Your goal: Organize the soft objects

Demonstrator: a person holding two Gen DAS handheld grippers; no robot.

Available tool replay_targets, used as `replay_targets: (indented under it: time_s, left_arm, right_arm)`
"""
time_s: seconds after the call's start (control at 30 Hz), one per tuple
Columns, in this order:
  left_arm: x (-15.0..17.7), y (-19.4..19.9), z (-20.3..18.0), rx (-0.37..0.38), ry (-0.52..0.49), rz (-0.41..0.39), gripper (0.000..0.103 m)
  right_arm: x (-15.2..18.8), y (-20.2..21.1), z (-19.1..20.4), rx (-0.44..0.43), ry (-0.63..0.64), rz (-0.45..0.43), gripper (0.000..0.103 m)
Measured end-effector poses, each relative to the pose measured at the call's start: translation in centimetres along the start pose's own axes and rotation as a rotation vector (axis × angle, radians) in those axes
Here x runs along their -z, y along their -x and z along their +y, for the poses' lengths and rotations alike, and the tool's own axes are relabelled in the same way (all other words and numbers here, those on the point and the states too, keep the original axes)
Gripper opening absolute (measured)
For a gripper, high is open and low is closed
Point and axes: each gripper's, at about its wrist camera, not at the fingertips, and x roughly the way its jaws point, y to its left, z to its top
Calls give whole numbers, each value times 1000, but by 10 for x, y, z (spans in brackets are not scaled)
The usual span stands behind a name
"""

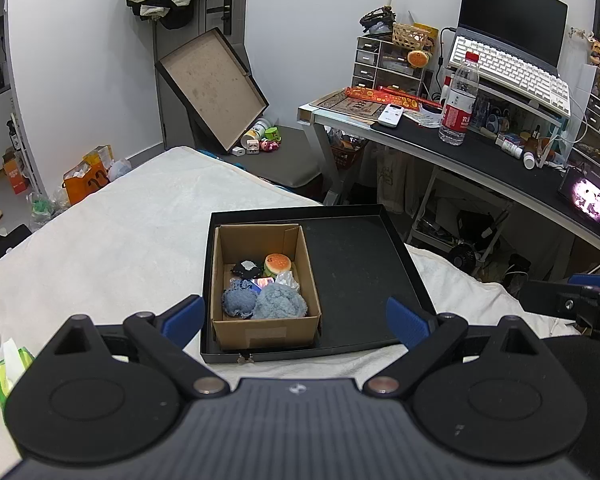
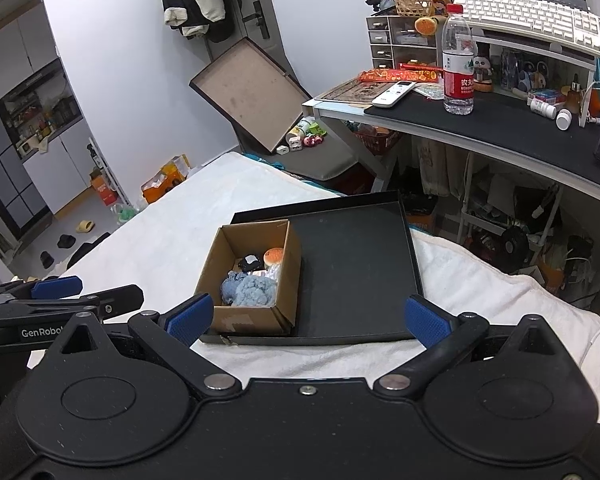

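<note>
A brown cardboard box (image 1: 266,330) (image 2: 244,320) stands in the left half of a black tray (image 1: 356,264) (image 2: 356,264) on the white bed. Inside lie two blue fluffy cloths (image 1: 278,302) (image 2: 252,290), a burger-shaped toy (image 1: 278,264) (image 2: 274,256), a black-and-white soft item (image 1: 247,268) (image 2: 251,262) and some small packets. My left gripper (image 1: 296,322) hovers open in front of the tray, its blue pads either side of the box. My right gripper (image 2: 308,320) is open too, level with the tray's near edge. Nothing is held.
A desk (image 1: 480,152) (image 2: 480,128) with a water bottle (image 1: 458,100) (image 2: 458,60), keyboard and clutter stands to the right. A large box lid (image 1: 212,84) (image 2: 246,94) leans by the door. Bags and toys lie on the floor. Tissues and a jar (image 1: 4,364) sit at my near left.
</note>
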Motion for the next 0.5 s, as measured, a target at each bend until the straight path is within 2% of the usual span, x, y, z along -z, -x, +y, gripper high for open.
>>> replay_targets:
  time_s: [0.5]
  left_arm:
    - [1,-1,1,-2,1,1,97]
  right_arm:
    - [1,0,-1,-3,-6,3,103]
